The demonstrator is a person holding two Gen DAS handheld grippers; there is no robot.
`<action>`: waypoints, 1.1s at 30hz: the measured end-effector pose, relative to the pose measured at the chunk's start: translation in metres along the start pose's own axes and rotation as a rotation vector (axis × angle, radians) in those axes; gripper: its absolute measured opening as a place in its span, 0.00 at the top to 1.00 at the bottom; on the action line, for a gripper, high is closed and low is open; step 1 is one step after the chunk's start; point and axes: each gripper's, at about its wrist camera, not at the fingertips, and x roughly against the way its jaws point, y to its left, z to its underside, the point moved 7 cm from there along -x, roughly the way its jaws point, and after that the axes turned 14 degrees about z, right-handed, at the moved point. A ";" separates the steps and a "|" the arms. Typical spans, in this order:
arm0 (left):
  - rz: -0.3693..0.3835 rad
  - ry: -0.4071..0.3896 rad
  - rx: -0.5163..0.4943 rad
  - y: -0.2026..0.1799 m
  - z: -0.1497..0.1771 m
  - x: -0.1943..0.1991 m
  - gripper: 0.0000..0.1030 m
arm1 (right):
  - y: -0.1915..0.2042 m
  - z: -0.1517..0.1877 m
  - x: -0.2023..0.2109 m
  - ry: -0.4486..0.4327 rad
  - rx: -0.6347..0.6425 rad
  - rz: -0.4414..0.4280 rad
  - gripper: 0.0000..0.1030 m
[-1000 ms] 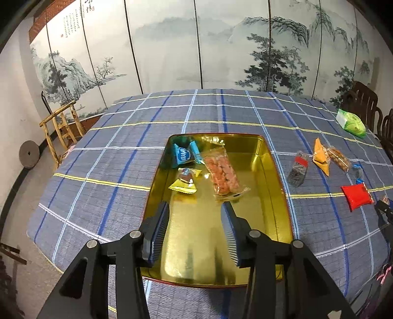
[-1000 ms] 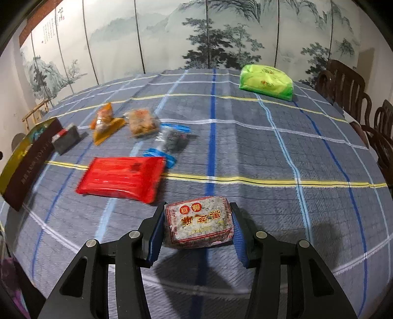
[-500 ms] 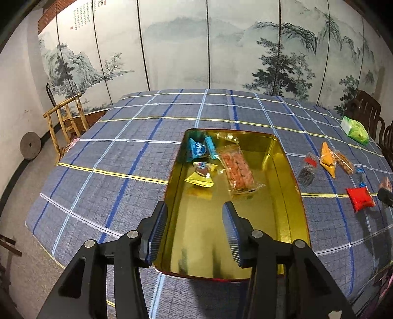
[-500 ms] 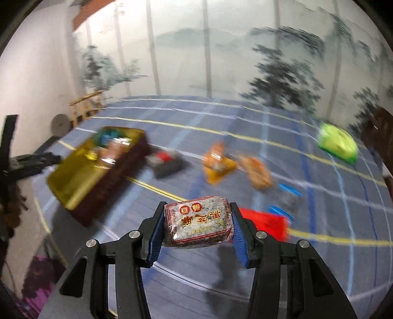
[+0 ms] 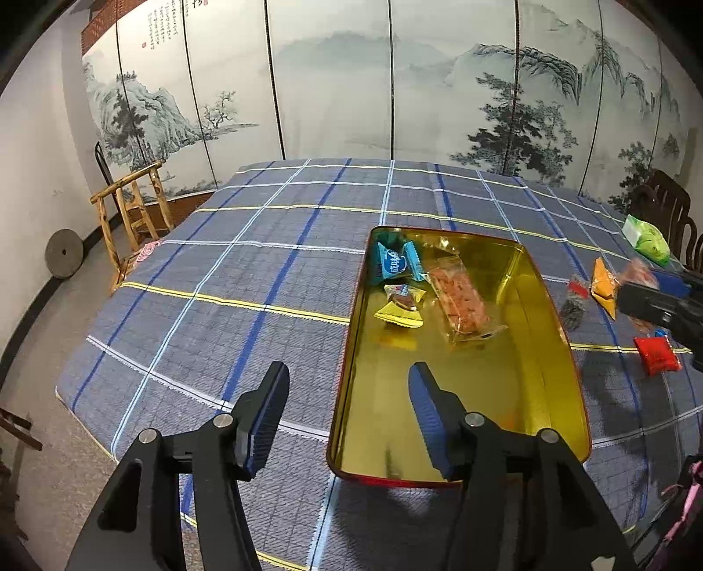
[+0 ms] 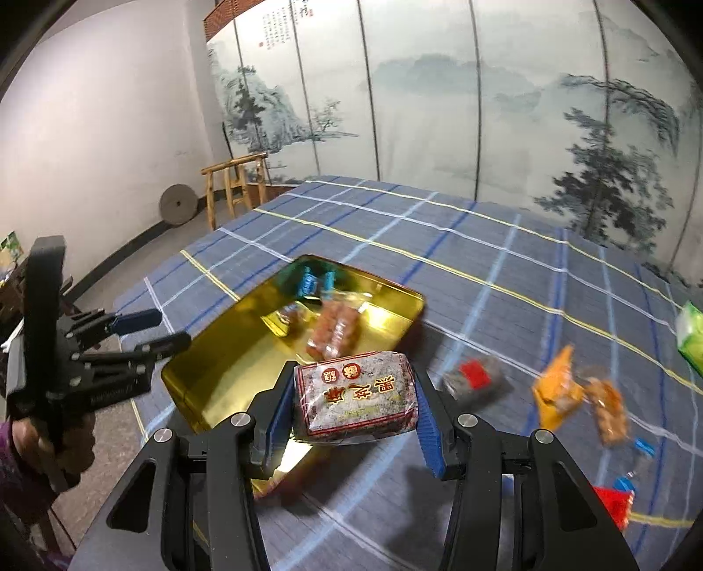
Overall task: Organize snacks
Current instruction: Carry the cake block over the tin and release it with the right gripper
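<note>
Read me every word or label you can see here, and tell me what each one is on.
Nothing can be quoted with confidence.
Grey packet held in the right gripper: large Chinese characters and two red seals, not legible at this angle.
Blue packet in the gold tray: white logo, too small to read.
Painted screen: columns of calligraphy, too small to read.

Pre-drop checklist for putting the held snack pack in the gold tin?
1. Right gripper pads clamp the speckled snack pack: ok.
2. Pack over the gold tin: not ok, it hangs beside the near rim.
3. Bare floor free in the tin's near half: ok.
4. Left gripper out of the drop path: not ok, jaws opening, empty, over the tin's near corner.
5. Three snacks already inside sit at the far end: ok.
</note>
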 end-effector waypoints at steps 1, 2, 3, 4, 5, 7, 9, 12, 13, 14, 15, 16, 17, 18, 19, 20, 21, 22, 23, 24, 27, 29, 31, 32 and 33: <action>0.000 0.000 0.000 0.001 0.001 0.000 0.49 | 0.004 -0.003 -0.004 0.004 0.002 -0.006 0.52; -0.003 0.001 -0.001 0.002 0.001 0.000 0.48 | 0.009 -0.005 -0.007 0.007 0.002 -0.014 0.52; -0.005 0.002 0.000 0.002 0.001 0.000 0.48 | 0.013 -0.007 -0.012 0.011 0.005 -0.021 0.52; -0.004 0.003 0.003 0.004 0.002 0.000 0.48 | 0.018 -0.010 -0.018 0.019 0.010 -0.024 0.52; 0.001 0.004 0.006 0.005 0.002 0.000 0.48 | 0.023 -0.012 -0.022 0.024 0.013 -0.028 0.52; 0.002 0.008 0.010 0.008 0.004 0.000 0.47 | 0.030 -0.015 -0.028 0.033 0.012 -0.042 0.52; 0.001 0.012 0.013 0.011 0.005 -0.001 0.47 | 0.037 -0.018 -0.034 0.040 0.018 -0.049 0.52; 0.000 0.019 0.019 0.015 0.007 -0.002 0.47 | 0.046 -0.020 -0.041 0.051 0.026 -0.060 0.52; 0.001 0.020 0.021 0.016 0.007 -0.003 0.47 | 0.050 -0.020 -0.043 0.055 0.032 -0.060 0.52; 0.002 0.022 0.024 0.017 0.008 -0.003 0.47 | 0.052 -0.020 -0.045 0.058 0.036 -0.059 0.52; 0.001 0.024 0.026 0.018 0.008 -0.004 0.46 | 0.055 -0.020 -0.047 0.063 0.039 -0.061 0.52; -0.001 0.025 0.027 0.019 0.009 -0.004 0.46 | 0.057 -0.020 -0.049 0.069 0.041 -0.064 0.52; -0.001 0.026 0.029 0.020 0.009 -0.005 0.46 | 0.059 -0.020 -0.050 0.072 0.041 -0.065 0.52; -0.001 0.028 0.030 0.021 0.010 -0.005 0.46 | 0.060 -0.020 -0.052 0.075 0.043 -0.066 0.52; -0.001 0.028 0.031 0.022 0.010 -0.005 0.46 | 0.062 -0.021 -0.052 0.077 0.045 -0.066 0.52; -0.001 0.030 0.032 0.022 0.010 -0.006 0.46 | 0.064 -0.021 -0.054 0.078 0.046 -0.069 0.52; -0.002 0.031 0.034 0.023 0.011 -0.006 0.46 | 0.065 -0.021 -0.055 0.080 0.048 -0.070 0.52; -0.002 0.033 0.037 0.024 0.012 -0.007 0.46 | 0.067 -0.021 -0.056 0.082 0.050 -0.069 0.52; -0.001 0.034 0.039 0.025 0.012 -0.007 0.46 | 0.068 -0.020 -0.057 0.085 0.051 -0.070 0.52; -0.001 0.036 0.044 0.027 0.013 -0.008 0.45 | 0.070 -0.020 -0.058 0.090 0.051 -0.073 0.52; -0.005 0.036 0.049 0.029 0.015 -0.008 0.42 | 0.074 -0.019 -0.061 0.096 0.056 -0.075 0.52; -0.007 0.036 0.050 0.031 0.016 -0.008 0.41 | 0.078 -0.018 -0.063 0.102 0.062 -0.078 0.52; -0.009 0.037 0.054 0.033 0.016 -0.008 0.40 | 0.081 -0.017 -0.065 0.106 0.067 -0.080 0.52; -0.010 0.037 0.057 0.035 0.017 -0.008 0.39 | 0.083 -0.016 -0.067 0.109 0.069 -0.081 0.52; -0.009 0.037 0.059 0.036 0.017 -0.008 0.39 | 0.084 -0.016 -0.068 0.111 0.071 -0.083 0.52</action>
